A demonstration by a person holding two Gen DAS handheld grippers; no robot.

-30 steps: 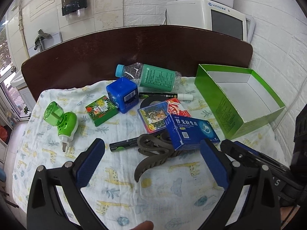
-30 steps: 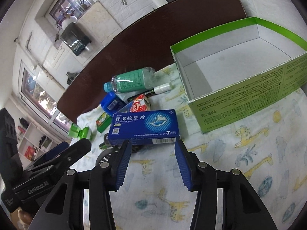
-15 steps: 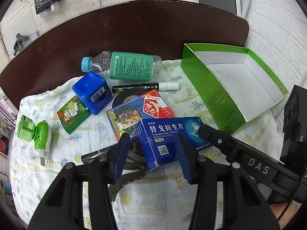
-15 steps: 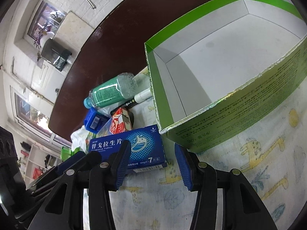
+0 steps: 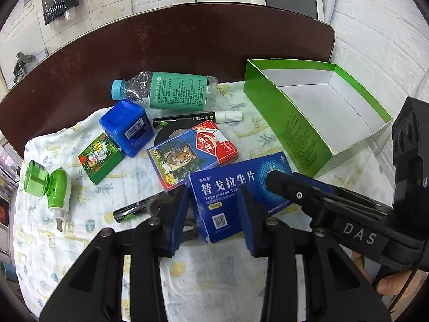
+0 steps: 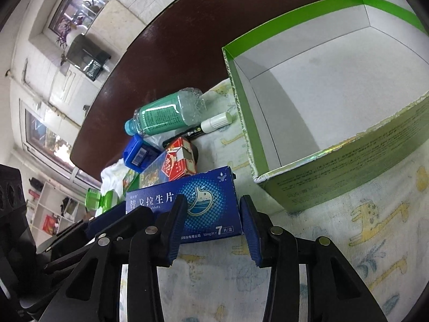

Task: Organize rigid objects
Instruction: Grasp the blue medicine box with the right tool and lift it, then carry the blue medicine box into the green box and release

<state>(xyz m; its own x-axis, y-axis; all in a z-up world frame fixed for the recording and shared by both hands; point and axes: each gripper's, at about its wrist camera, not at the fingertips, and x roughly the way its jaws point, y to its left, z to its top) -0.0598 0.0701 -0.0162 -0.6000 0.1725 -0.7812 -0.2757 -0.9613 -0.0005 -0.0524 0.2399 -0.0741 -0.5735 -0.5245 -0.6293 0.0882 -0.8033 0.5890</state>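
A blue medicine box (image 5: 230, 187) (image 6: 171, 201) lies on the giraffe-print cloth, propped on a grey handled tool (image 5: 155, 204). My left gripper (image 5: 213, 214) hovers over its left end, jaws closing, one pad at the box's left edge and the other in front of its face. My right gripper (image 6: 211, 214) comes in from the right with its jaws closing too. They straddle the box's right end, and its fingertips (image 5: 278, 179) rest over that end. No pad visibly presses on the box. An open green carton (image 5: 295, 134) (image 6: 335, 177) stands empty to the right.
Behind the box lie a tiger card pack (image 5: 174, 161), a red card pack (image 5: 214, 145), a tape roll (image 5: 166, 136), a marker (image 5: 198, 118), a water bottle (image 5: 174, 94), a blue cube (image 5: 126, 128), a small green box (image 5: 100, 161) and a green plug-in device (image 5: 48, 187). A thumb (image 5: 388, 284) shows lower right.
The left jaws have narrowed from wide apart to about the box's width. Both grippers have moved in and down onto the blue box, and the right jaws have narrowed slightly.
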